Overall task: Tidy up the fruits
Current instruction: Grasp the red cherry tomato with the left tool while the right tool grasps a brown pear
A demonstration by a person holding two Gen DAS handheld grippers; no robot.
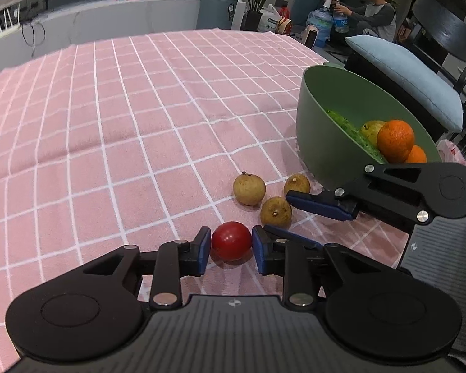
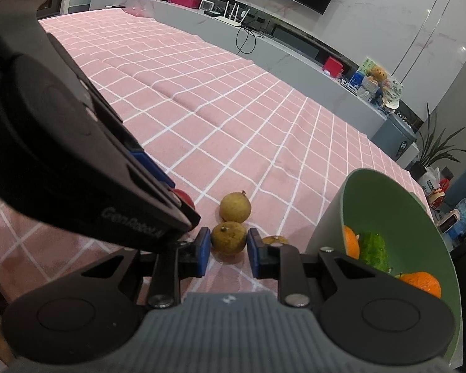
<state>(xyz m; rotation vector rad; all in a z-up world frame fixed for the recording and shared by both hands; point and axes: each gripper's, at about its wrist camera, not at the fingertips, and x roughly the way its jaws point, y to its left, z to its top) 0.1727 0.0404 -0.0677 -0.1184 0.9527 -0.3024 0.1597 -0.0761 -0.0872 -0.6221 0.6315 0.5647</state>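
A small red fruit (image 1: pixel 231 241) lies on the pink checked cloth (image 1: pixel 108 124), and my left gripper (image 1: pixel 231 247) is shut on it, both blue pads pressing its sides. Three brown longans lie just beyond it: one at the far left (image 1: pixel 249 189), one at the far right (image 1: pixel 296 183) and the nearest (image 1: pixel 276 211). In the right wrist view my right gripper (image 2: pixel 228 250) is shut on that nearest longan (image 2: pixel 228 237). Another longan (image 2: pixel 235 207) lies behind it, and the third (image 2: pixel 275 240) is mostly hidden by the right finger. The left gripper's body (image 2: pixel 62 155) fills the left side there.
A green bowl (image 1: pixel 320 130) stands at the right, close to the longans, with oranges (image 1: pixel 395 140), a yellow fruit and a bumpy green vegetable inside. A blue cushion (image 1: pixel 404 74) and a seated person (image 1: pixel 376 9) are beyond the table's right edge. A grey counter runs behind.
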